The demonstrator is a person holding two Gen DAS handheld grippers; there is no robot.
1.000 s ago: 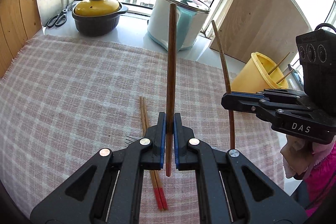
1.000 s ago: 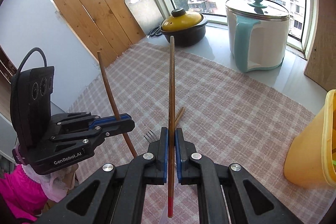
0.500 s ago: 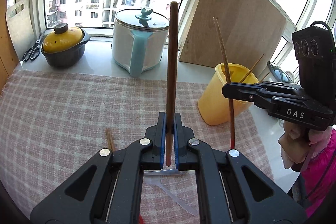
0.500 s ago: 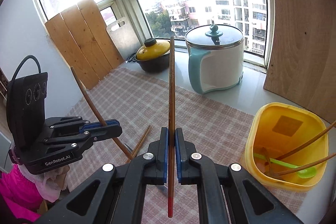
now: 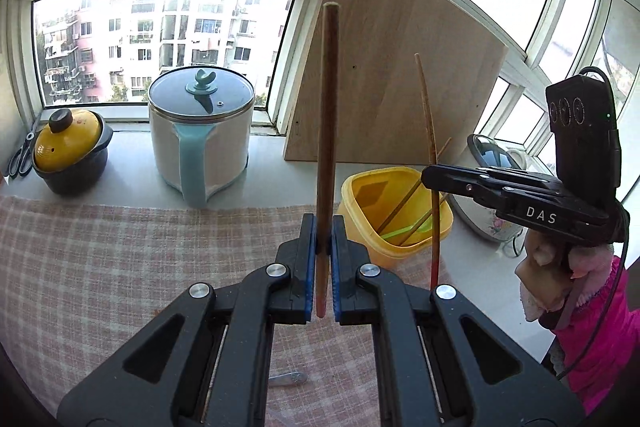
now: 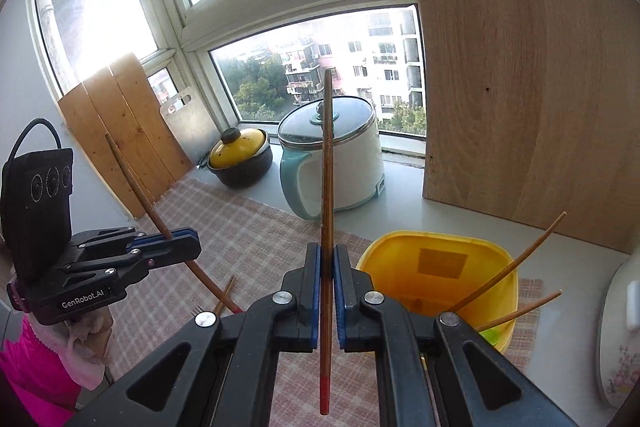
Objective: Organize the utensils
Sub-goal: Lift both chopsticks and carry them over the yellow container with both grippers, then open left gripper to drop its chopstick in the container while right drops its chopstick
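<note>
Left gripper (image 5: 323, 267) clamped on a chopstick (image 5: 326, 131); right gripper (image 6: 327, 291) clamped on its own chopstick (image 6: 326, 211), red tip down. Both sticks stand near upright between the pads. Over the last second both hands swung off the checked cloth (image 5: 120, 259) toward the yellow bin (image 6: 432, 267), now just ahead and below. Looks like drop-off is next. Both grippers tilt down. Bin already holds two chopsticks and something green. More chopsticks (image 6: 224, 293) left on the cloth.
</note>
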